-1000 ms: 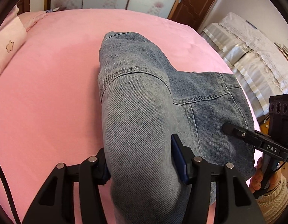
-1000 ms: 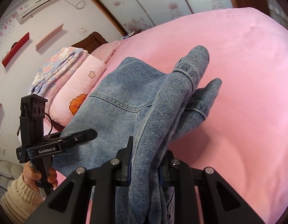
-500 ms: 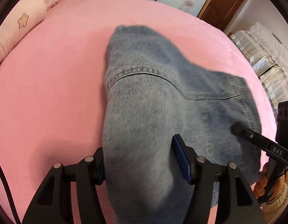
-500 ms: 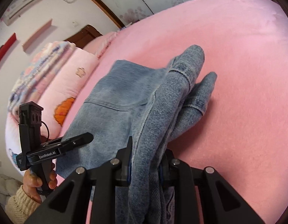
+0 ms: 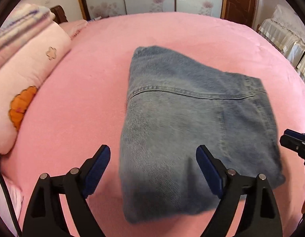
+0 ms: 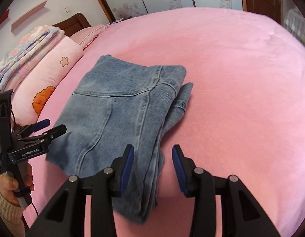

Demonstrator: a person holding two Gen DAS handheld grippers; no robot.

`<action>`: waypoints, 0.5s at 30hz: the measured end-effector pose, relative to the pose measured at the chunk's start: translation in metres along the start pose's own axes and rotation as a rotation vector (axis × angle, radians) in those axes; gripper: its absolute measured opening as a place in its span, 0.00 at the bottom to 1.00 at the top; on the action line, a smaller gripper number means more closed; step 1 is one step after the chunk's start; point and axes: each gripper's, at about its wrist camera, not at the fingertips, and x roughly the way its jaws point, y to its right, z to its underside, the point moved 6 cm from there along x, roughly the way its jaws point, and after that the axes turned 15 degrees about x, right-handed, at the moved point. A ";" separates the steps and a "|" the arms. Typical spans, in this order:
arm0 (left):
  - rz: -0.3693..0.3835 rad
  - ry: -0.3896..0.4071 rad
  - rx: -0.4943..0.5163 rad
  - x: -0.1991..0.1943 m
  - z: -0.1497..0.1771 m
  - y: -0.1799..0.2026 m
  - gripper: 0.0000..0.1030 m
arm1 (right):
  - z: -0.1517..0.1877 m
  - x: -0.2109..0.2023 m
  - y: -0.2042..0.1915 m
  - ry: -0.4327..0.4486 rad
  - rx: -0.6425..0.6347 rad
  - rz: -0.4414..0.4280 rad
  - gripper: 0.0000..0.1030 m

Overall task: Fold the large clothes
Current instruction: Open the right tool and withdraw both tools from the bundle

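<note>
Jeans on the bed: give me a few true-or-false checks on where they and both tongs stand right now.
1. The jeans lie folded on the pink bedspread. True.
2. The left tongs are clamped on the denim. False: they stand open, pads off the cloth, having just been opening.
3. The right tongs are open. True; they have just been opening.
4. A green pillow lies beside the jeans. False: the pillow is pink.
5. The jeans hang in the air. False: they rest on the bed.
</note>
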 end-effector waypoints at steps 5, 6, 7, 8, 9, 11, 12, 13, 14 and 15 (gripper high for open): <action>-0.001 -0.003 -0.019 -0.045 0.009 0.024 0.85 | 0.011 -0.039 -0.015 0.011 -0.003 -0.010 0.39; -0.005 -0.009 -0.025 -0.055 0.012 0.029 0.85 | 0.014 -0.048 -0.018 0.015 -0.007 -0.010 0.39; -0.018 -0.015 -0.030 -0.065 0.015 0.033 0.85 | 0.017 -0.057 -0.021 0.019 -0.014 -0.006 0.39; -0.027 -0.019 -0.032 -0.074 0.016 0.037 0.85 | 0.020 -0.064 -0.024 0.023 -0.021 -0.004 0.39; -0.023 -0.014 -0.032 -0.082 0.020 0.040 0.85 | 0.025 -0.074 -0.026 0.028 -0.031 0.000 0.39; 0.004 0.012 -0.046 -0.105 0.024 0.052 0.85 | 0.032 -0.094 -0.030 0.042 -0.044 0.009 0.39; 0.008 0.019 -0.051 -0.113 0.028 0.056 0.85 | 0.035 -0.101 -0.030 0.046 -0.044 0.014 0.39; 0.009 0.025 -0.063 -0.124 0.031 0.061 0.85 | 0.039 -0.111 -0.030 0.054 -0.040 0.019 0.39; 0.011 0.025 -0.068 -0.132 0.033 0.065 0.85 | 0.042 -0.120 -0.030 0.061 -0.037 0.017 0.39; 0.017 0.026 -0.073 -0.143 0.036 0.071 0.85 | 0.045 -0.129 -0.030 0.068 -0.034 0.016 0.39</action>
